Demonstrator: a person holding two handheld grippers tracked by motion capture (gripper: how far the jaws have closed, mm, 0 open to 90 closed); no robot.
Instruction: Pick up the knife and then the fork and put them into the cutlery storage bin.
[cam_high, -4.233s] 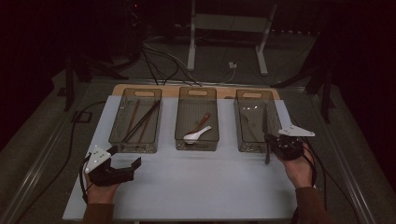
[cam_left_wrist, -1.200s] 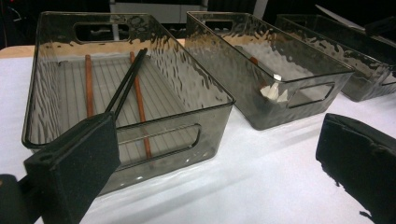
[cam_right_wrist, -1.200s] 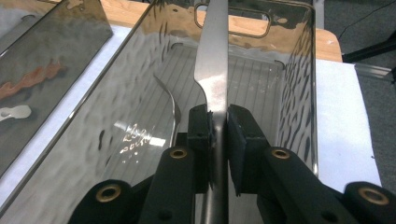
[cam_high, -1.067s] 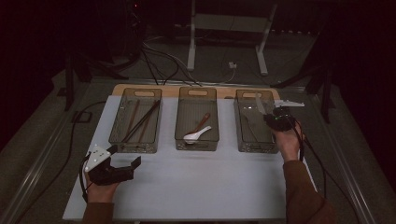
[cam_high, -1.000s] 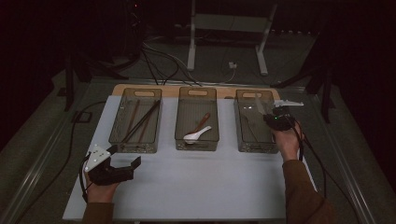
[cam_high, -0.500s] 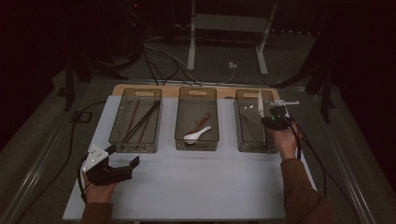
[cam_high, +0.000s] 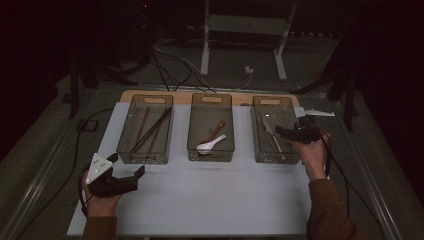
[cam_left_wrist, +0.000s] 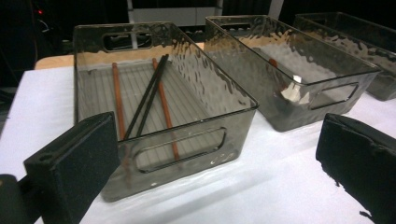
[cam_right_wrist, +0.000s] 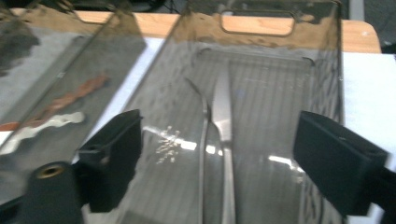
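Right hand-held gripper (cam_high: 281, 131) now over ribbed bin (cam_high: 261, 150)

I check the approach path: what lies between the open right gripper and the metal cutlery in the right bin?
Nothing solid: in the right gripper view, the right gripper looks straight onto the metal cutlery in the right bin.

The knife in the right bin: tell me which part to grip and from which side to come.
Grip the knife at mid-length, coming straight down from above with the open right tool. It lies flat along the right bin, close beside the fork, so set the jaws across its narrow width.
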